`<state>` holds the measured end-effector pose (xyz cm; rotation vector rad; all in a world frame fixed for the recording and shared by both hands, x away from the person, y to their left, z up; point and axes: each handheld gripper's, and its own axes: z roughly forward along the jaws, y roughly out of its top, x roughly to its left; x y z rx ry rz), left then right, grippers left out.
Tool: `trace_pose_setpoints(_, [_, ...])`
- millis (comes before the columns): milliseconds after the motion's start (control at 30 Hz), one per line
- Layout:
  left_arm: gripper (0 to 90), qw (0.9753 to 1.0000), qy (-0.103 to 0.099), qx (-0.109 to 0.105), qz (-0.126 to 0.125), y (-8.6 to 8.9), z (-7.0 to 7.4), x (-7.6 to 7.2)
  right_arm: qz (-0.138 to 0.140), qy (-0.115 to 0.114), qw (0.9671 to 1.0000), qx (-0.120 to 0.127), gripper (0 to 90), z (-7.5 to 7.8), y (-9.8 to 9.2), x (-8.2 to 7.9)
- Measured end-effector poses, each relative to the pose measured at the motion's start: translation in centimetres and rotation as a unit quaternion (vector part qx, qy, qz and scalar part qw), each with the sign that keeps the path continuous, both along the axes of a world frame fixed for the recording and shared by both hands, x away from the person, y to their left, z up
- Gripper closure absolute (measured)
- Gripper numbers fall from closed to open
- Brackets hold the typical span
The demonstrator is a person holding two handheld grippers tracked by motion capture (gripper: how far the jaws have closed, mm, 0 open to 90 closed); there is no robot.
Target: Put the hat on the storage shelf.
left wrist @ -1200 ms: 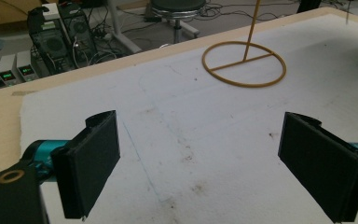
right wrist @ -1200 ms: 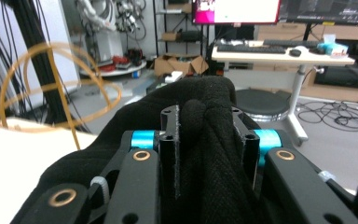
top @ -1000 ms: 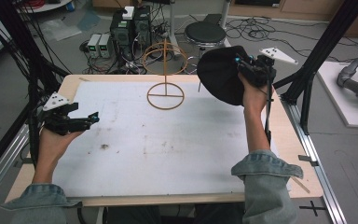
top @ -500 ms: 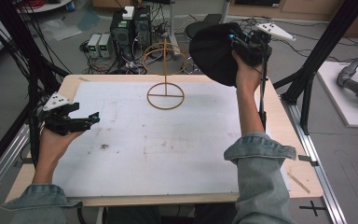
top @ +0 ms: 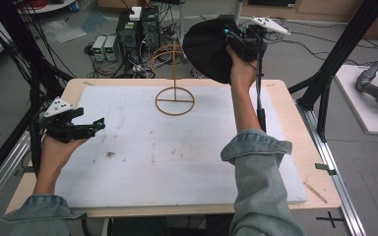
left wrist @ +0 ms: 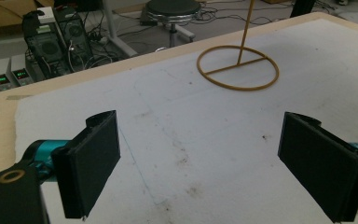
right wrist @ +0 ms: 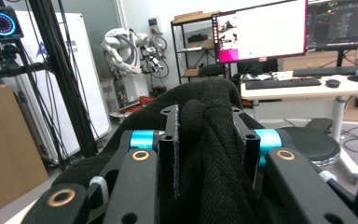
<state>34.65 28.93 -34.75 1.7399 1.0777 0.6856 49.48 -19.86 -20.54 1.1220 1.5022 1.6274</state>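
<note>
We are pinching the black knitted cap (top: pixel 207 46) in our right claw (top: pixel 236 39), lifting it above the far edge of the surface (top: pixel 187 162), just beside the wire stand (top: pixel 175 88); our left claw (top: pixel 86 129) is hovering wide open over the surface's left side

The right tongs (top: pixel 236 37) are being held high on a raised forearm, jaws pinching together. The left tongs (top: pixel 86 129) are resting low in the palm, jaws standing wide apart.
</note>
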Motion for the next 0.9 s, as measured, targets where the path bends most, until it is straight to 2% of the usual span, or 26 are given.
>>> trace_pose_setpoints(467, [13.2,1.0000,-0.003,-0.003,-0.002,0.1,0.2,-0.3,0.025,0.001,0.9997,-0.003,70.0,-0.1,3.6,1.5])
trace_pose_setpoints(633, [13.2,1.0000,-0.004,-0.006,-0.001,0.1,0.3,-0.4,0.029,0.002,0.9996,0.003,70.0,-0.3,4.7,2.1])
trace_pose_setpoints(900, [13.2,1.0000,-0.007,-0.007,-0.002,0.2,0.3,-0.4,0.045,0.006,0.9988,-0.017,69.7,-0.3,7.1,2.7])
